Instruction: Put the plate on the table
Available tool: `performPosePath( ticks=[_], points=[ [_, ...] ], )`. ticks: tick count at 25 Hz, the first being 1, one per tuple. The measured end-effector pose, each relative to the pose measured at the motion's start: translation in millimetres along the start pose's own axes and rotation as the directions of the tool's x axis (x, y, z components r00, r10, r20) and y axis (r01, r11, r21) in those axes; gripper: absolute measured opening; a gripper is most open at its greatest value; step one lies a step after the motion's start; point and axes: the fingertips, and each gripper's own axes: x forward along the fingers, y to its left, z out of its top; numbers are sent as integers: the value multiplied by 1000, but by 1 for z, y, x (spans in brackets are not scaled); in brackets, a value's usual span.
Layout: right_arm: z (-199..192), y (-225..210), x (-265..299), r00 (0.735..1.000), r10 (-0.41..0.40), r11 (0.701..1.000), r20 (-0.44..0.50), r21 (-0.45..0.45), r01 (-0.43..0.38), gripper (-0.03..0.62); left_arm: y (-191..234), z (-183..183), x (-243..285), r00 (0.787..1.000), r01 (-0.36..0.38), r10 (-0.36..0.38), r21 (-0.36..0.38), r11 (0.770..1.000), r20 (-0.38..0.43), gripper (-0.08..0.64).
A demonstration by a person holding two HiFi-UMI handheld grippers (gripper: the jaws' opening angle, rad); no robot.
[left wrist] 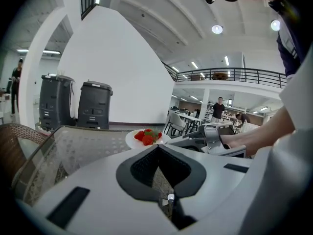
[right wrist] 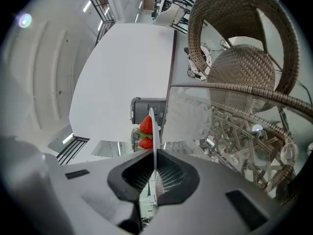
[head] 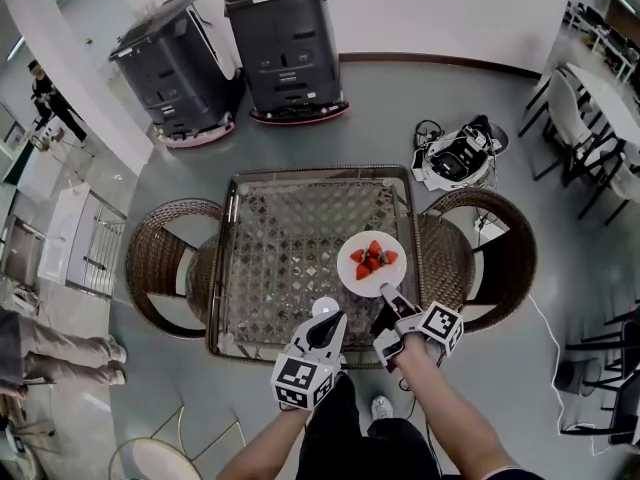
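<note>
While tight on plate, right fingers.

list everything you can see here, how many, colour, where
table: 1, brown wicker frame with a glass top, centre
chairs: 2, brown wicker, one at each side of the table
plate: 1, white, at the table's right part
strawberries: small heap, red, on the plate
machines: 2, dark grey, floor beyond the table
gear pile: 1, black and white with cables, floor to the right of the machines
left gripper: 1, white, jaws together, empty, by the table's near edge
right gripper: 1, white, shut on the plate's near rim
</note>
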Motion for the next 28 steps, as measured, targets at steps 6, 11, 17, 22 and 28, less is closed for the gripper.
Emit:
performPosePath(
  ticks=[6,11,17,22,28],
  points=[
    [5,-40,25,999,-41,999,1,25,41,18,17,-16,23,999,25,-25,-13,1000,-45,6],
    [10,-68,44,998,-61,998,-3,32,61,18,29,-29,38,996,39,-39,2,999,-79,6],
    [6,-86,58,996,-84,996,-20,21,84,18,40,-42,48,992,51,-50,8,999,-116,6],
    [3,-96,65,994,-102,995,-33,13,103,18,47,-48,55,991,38,-40,-18,999,-130,6],
    [1,-105,69,991,-121,993,-50,2,121,18,49,-53,60,990,37,-41,-36,999,-136,6]
  ],
)
